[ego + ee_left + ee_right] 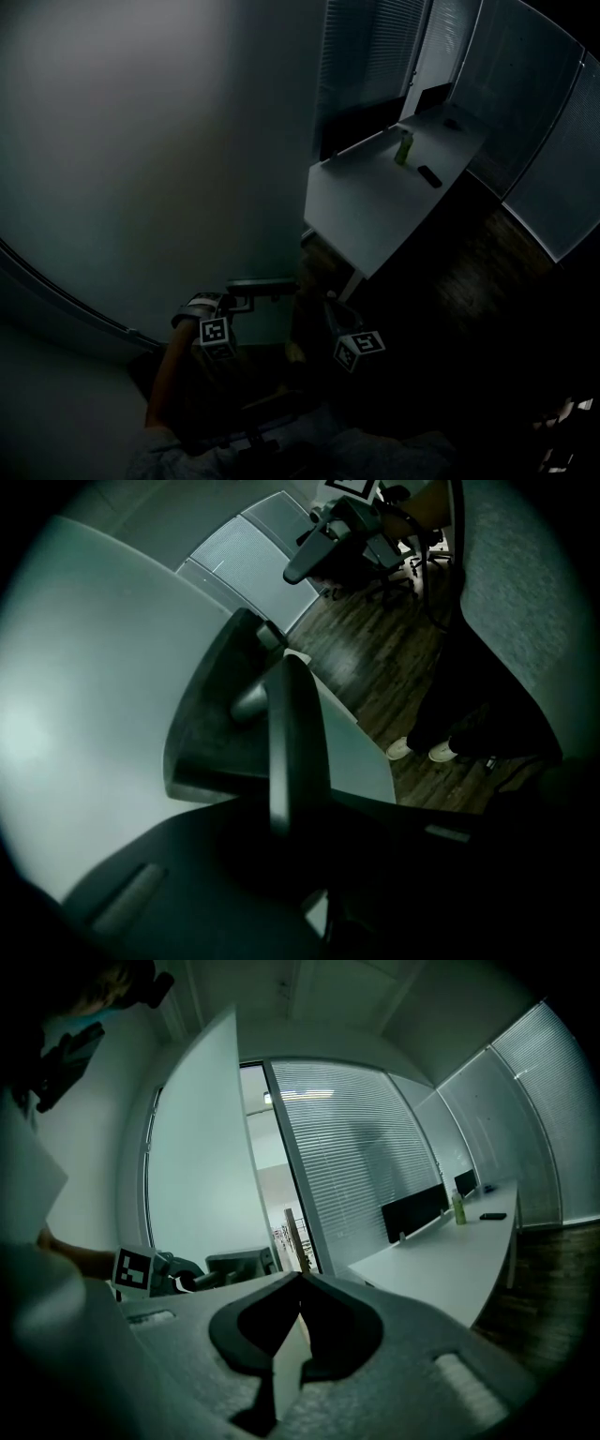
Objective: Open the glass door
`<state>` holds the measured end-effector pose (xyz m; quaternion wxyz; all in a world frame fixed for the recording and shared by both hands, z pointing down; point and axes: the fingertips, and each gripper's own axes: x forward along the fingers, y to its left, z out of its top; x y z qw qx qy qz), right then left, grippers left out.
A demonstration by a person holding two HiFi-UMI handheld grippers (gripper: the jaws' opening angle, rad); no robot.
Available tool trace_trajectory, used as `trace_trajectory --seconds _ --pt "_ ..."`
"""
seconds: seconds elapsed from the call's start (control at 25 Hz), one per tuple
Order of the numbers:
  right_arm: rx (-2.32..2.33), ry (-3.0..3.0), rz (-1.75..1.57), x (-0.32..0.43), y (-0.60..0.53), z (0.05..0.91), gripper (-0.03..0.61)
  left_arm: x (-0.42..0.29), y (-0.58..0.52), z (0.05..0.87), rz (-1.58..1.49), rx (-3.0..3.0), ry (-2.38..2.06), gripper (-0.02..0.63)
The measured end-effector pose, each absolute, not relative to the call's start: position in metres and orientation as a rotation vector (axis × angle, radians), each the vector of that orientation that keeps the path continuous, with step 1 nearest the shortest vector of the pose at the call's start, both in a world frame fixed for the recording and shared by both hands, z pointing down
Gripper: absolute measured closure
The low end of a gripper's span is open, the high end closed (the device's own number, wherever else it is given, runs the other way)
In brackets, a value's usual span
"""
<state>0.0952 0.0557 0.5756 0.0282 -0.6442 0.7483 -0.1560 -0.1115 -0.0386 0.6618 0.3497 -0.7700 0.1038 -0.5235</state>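
Note:
The frosted glass door (141, 141) fills the left of the head view, and its lever handle (267, 284) sticks out near the door's edge. My left gripper (239, 302) is at that handle. In the left gripper view the lever (289, 733) runs down into the dark jaws of the left gripper (281, 827), which is shut on it. My right gripper (330, 309) hangs just right of the handle, apart from it. Seen from the right gripper view, the right gripper (298, 1283) is shut with nothing in it, and the door (192, 1166) stands swung out with the doorway showing behind its edge.
A white desk (375, 197) stands right of the doorway with a green bottle (403, 148) and a small black object (429, 175) on it. Glass walls with blinds (370, 56) close the room behind. Dark wooden floor (487, 281) lies to the right.

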Motion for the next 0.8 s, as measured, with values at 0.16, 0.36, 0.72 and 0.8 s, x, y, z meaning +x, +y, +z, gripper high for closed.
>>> trace_trajectory --seconds 0.16,0.36,0.72,0.8 --pt "-1.987 2.31 -0.482 0.097 0.055 0.577 0.577 -0.11 -0.041 0.663 -1.343 -1.995 0.271 0.612" --pt "-2.01 2.296 -0.488 0.106 0.06 0.58 0.577 -0.11 -0.039 0.66 -1.342 -1.998 0.282 0.612" --pt "-2.005 2.286 -0.497 0.108 0.061 0.581 0.577 -0.118 -0.04 0.65 -1.337 -2.061 0.361 0.574" --pt "-1.998 2.293 -0.502 0.106 0.061 0.581 0.577 -0.122 -0.039 0.647 -1.342 -2.081 0.365 0.534"
